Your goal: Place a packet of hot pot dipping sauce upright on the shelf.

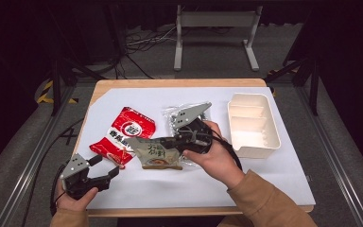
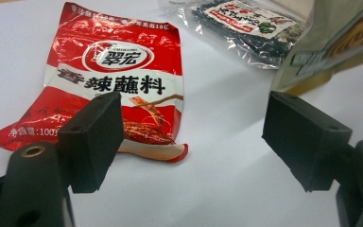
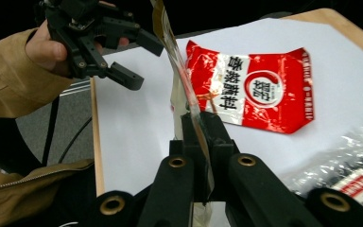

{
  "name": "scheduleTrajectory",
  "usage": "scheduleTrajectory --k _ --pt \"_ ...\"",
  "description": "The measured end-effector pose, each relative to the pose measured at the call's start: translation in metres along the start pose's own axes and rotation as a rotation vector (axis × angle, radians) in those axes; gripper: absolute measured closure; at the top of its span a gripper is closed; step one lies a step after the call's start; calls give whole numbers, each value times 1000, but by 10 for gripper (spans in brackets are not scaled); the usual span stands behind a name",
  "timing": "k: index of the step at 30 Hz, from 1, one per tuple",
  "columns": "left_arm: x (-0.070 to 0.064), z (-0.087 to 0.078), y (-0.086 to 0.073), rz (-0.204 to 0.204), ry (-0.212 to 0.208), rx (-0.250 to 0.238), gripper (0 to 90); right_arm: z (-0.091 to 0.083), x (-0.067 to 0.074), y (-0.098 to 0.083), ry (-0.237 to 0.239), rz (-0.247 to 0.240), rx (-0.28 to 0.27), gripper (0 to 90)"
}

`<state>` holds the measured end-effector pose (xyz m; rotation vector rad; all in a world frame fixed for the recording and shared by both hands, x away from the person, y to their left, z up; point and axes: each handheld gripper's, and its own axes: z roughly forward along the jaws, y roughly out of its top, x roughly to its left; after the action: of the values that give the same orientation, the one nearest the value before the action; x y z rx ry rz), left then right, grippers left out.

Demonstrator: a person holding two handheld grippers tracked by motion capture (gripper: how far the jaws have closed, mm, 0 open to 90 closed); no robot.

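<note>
My right gripper (image 1: pixel 169 141) is shut on the edge of a beige-green pouch (image 1: pixel 157 154), holding it just above the white sheet. In the right gripper view the pouch (image 3: pixel 176 71) stands edge-on, pinched between the black jaws (image 3: pixel 201 124). A red sauce packet (image 1: pixel 125 135) lies flat to its left. My left gripper (image 1: pixel 105 166) rests open near the table's front left corner, nothing between its pads (image 2: pixel 94 137). It faces the red packet (image 2: pixel 113 71), with the lifted pouch (image 2: pixel 331 42) at the upper right.
A clear bag of dark dried food (image 1: pixel 170 116) lies behind the right hand. A white divided tray (image 1: pixel 253 124) stands at the right of the table. White paper (image 1: pixel 194 184) covers the wooden tabletop. Cables and a stand lie on the floor beyond.
</note>
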<state>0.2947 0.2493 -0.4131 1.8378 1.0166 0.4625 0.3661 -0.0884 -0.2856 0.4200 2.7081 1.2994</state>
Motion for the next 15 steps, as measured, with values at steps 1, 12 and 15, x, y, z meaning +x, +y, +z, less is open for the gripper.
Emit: scheduleTrajectory --k 1,12,15 --pt "0 0 0 -1 0 1 216 -4 -1 0 -7 -2 -3 900" --pt "1 1 -1 -5 0 1 215 -37 -16 1 -67 -11 -25 900" --pt "1 1 -1 -7 0 2 215 -46 -20 0 -88 -9 -28 900"
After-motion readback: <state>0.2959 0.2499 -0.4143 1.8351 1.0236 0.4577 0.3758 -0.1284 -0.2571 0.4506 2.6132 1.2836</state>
